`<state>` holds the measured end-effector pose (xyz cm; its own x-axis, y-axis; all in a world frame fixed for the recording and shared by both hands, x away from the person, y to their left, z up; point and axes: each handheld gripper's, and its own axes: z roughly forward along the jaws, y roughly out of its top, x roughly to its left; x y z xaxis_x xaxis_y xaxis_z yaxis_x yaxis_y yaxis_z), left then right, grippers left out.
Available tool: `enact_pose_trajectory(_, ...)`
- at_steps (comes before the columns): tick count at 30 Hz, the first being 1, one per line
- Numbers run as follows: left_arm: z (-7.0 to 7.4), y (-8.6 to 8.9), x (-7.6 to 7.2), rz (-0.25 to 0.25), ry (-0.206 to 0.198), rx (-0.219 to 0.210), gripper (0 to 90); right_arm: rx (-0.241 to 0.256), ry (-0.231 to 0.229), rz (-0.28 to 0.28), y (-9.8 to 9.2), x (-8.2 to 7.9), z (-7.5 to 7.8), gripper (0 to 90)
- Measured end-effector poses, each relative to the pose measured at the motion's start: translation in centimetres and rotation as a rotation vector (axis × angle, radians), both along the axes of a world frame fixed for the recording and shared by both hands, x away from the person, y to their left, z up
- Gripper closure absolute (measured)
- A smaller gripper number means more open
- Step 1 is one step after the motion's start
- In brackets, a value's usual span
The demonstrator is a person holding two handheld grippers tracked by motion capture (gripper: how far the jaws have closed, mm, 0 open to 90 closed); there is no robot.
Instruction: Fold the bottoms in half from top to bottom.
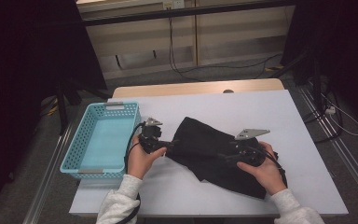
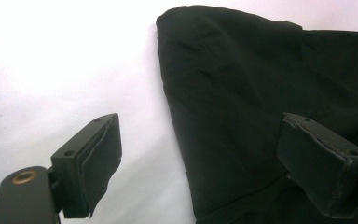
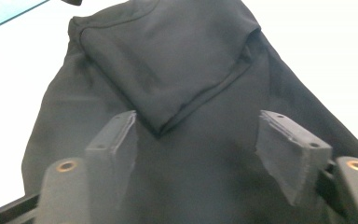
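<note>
left tool (image 2: 200, 158) wide at cloth (image 1: 209, 149) edge | right tool (image 3: 196, 154) wide over its fold | risk: pinching one layer, cloth drags off surface (image 1: 261, 107), missing basket (image 1: 100, 140)

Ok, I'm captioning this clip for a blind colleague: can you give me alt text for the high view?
A black garment lies spread on a white table, with a person's left gripper at its left edge and right gripper over its right part. A light blue perforated basket sits at the table's left edge.
</note>
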<state>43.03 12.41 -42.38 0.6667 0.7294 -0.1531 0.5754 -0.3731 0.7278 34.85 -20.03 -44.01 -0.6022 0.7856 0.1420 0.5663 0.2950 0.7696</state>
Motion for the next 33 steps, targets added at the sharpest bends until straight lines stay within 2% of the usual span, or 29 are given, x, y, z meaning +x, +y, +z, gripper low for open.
enact_pose_trajectory(6, 0.0, 0.2, 0.0, 0.004, 0.004, -0.004, 14.2, -0.020, 0.000, 0.032, 1.1, 0.2, -0.2, 34.0)
enact_pose_trajectory(8, 0.0, 0.2, 0.0, 0.008, 0.004, -0.020, 14.8, -0.025, -0.008, 0.049, 1.5, 0.2, -0.2, 38.3)
enact_pose_trajectory(13, -0.1, 0.2, 0.0, 0.004, 0.005, -0.007, 14.9, -0.024, -0.009, 0.059, 1.9, 0.4, -0.3, 42.5)
enact_pose_trajectory(16, -0.1, 0.2, 0.0, 0.004, 0.003, -0.010, 14.9, -0.030, -0.014, 0.076, 2.2, 0.5, -0.5, 47.9)
enact_pose_trajectory(17, 0.0, 0.2, 0.0, 0.006, 0.005, -0.019, 14.9, -0.030, -0.019, 0.095, 2.4, 0.5, -0.5, 53.9)
enact_pose_trajectory(18, 0.0, 0.2, 0.0, 0.006, 0.005, -0.019, 14.9, -0.030, -0.019, 0.095, 2.4, 0.5, -0.5, 53.9)
enact_pose_trajectory(21, -0.1, 0.2, 0.0, 0.001, 0.003, -0.011, 14.9, -0.059, -0.025, 0.103, 2.8, 0.4, -0.7, 60.4)
enact_pose_trajectory(27, -0.2, 0.1, -0.1, 0.002, 0.010, -0.015, 14.9, -0.119, -0.007, 0.145, 3.8, 0.4, -1.1, 74.9)
enact_pose_trajectory(29, -0.3, 0.2, -0.1, 0.003, 0.012, -0.014, 14.9, -0.140, -0.006, 0.146, 4.0, 0.4, -1.3, 78.1)
enact_pose_trajectory(33, -0.4, 0.2, 0.0, -0.002, 0.010, -0.011, 14.9, -0.143, -0.007, 0.130, 3.8, 0.5, -1.3, 85.7)
